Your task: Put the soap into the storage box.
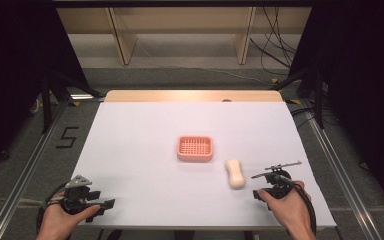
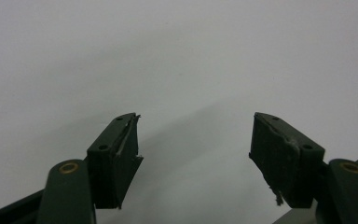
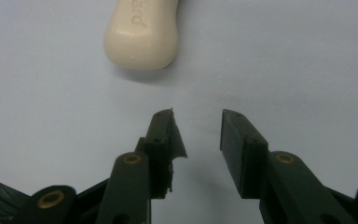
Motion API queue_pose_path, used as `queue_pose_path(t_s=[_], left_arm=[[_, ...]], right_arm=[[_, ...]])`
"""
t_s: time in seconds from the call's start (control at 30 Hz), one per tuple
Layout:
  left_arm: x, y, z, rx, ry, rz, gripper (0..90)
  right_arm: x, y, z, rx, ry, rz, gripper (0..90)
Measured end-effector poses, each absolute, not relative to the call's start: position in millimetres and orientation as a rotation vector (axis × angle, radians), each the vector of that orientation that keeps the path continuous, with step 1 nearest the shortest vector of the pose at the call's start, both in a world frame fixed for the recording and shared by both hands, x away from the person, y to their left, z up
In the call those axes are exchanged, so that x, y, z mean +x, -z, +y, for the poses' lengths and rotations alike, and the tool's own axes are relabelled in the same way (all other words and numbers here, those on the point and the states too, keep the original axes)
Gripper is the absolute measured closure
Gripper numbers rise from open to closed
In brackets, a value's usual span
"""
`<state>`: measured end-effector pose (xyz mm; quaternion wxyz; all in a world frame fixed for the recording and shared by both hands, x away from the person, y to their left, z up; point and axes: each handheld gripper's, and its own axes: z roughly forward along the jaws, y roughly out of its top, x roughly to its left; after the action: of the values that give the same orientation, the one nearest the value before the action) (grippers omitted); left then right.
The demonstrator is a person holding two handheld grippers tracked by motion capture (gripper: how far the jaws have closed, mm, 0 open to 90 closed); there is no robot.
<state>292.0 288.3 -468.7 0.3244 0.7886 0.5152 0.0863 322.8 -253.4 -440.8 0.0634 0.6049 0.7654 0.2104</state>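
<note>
1. The soap (image 1: 235, 173) lies flat on the table (image 1: 140, 150), just to the right of the pink dish (image 1: 195, 148) and a little nearer the person, apart from it. The work in hand looks like picking up the soap, probably to put it in the dish.

2. The right hand-held gripper (image 1: 269, 186) sits near the soap's near end, off to its right. In the right gripper view its jaws stand apart with nothing between them, and the soap (image 3: 142, 35) lies ahead and left of the gap. Driven straight forward, the jaws would likely pass beside the bar or nudge it away.

3. The soap is smooth and rounded. A grip on its tapered end, or one placed off-centre, could let it squirt out or swing as it lifts.

4. The gap in the right gripper view looks modest against the soap's width. If it is not widened, a jaw tip may land on top of the bar and push it along the table.

5. The dish is light; a low or skewed placement could catch its rim and shift it.

6. The right hand (image 1: 290, 207) holds its gripper low near the table's front edge, pointing forward and slightly left.

7. The left hand-held gripper (image 1: 92, 200) rests at the front left corner, well apart from the soap. Its jaws are wide apart over bare table, holding nothing.
</note>
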Motion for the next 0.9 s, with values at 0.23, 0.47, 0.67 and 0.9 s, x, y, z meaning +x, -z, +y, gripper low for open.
queue_pose_path(t_s=[0.23, 0.47, 0.67, 0.9], left_arm=[[292, 470, 287, 2.060, -0.231, 1.360, 31.9], [293, 471, 287, 2.059, -0.206, 1.343, 32.0], [293, 471, 286, 2.055, -0.200, 1.338, 32.0], [293, 472, 286, 2.051, -0.203, 1.343, 32.0]], right_arm=[[338, 427, -242, 1.927, -0.579, 2.327, 60.5], [366, 426, -230, 1.957, -0.465, 2.363, 56.1], [378, 419, -222, 1.971, -0.431, 2.369, 54.8], [390, 420, -211, 1.958, -0.386, 2.398, 53.3]])
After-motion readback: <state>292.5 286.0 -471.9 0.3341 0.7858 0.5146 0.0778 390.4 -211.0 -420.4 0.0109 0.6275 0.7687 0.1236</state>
